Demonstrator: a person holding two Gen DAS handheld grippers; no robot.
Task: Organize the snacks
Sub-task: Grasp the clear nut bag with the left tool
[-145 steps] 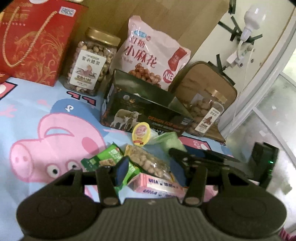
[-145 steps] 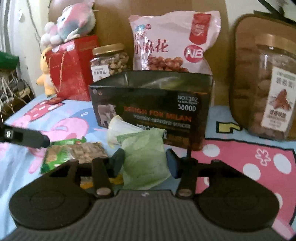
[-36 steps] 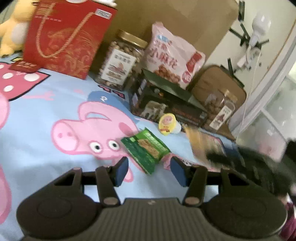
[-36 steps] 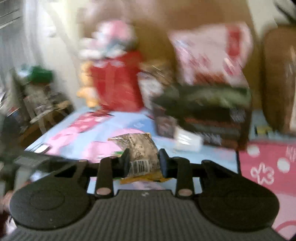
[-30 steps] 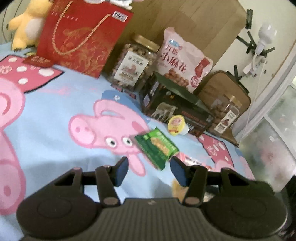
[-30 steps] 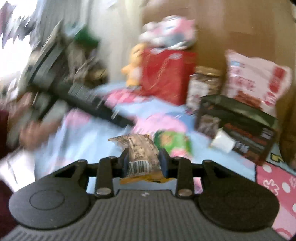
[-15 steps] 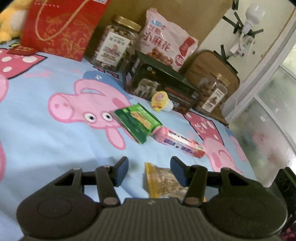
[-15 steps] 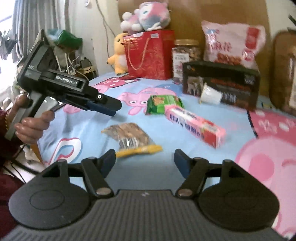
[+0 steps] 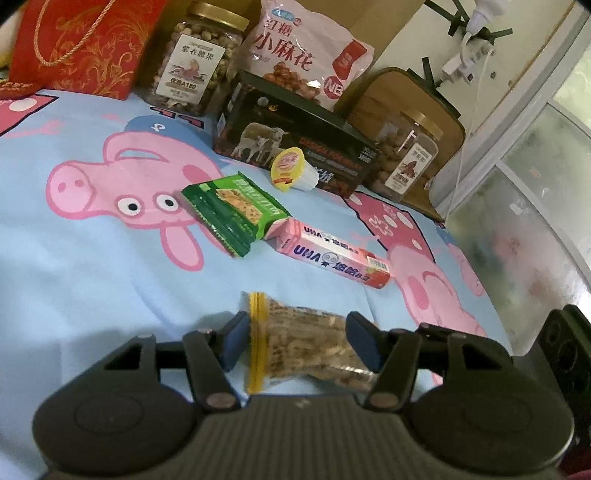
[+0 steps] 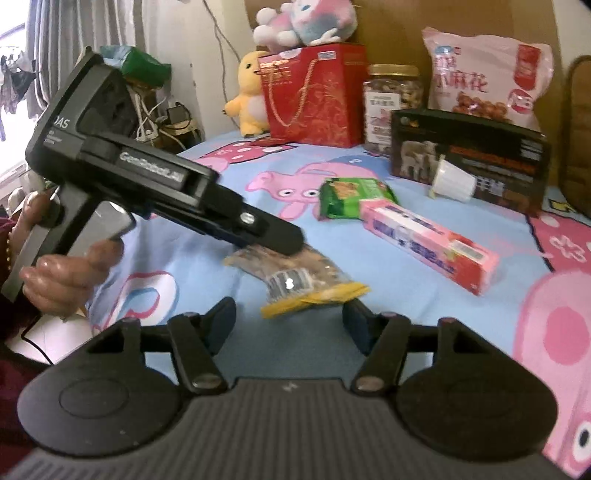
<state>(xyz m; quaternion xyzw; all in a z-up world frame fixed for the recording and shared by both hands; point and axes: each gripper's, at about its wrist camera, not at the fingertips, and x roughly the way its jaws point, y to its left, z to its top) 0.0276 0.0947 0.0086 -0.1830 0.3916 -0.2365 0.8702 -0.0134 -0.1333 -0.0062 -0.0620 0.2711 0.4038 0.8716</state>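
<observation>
A clear nut packet with yellow ends (image 9: 303, 341) lies on the cartoon-pig sheet between the open fingers of my left gripper (image 9: 297, 341); it also shows in the right wrist view (image 10: 295, 280), under the left gripper's tip (image 10: 273, 236). My right gripper (image 10: 290, 321) is open and empty, just short of the packet. A green biscuit pack (image 9: 234, 212), a pink candy box (image 9: 334, 253) and a jelly cup (image 9: 291, 170) lie further back. The open dark box (image 9: 295, 147) stands behind them.
Behind the dark box stand a nut jar (image 9: 194, 55), a pink snack bag (image 9: 306, 62), a second jar (image 9: 406, 155) and a red gift bag (image 9: 81, 44). Plush toys (image 10: 303, 22) sit at the far left. The bed edge drops off at the right (image 9: 517, 325).
My right gripper carried the nut packet toward the near side, opened and left it on the sheet. My left gripper has moved forward so its open fingers now flank the packet.
</observation>
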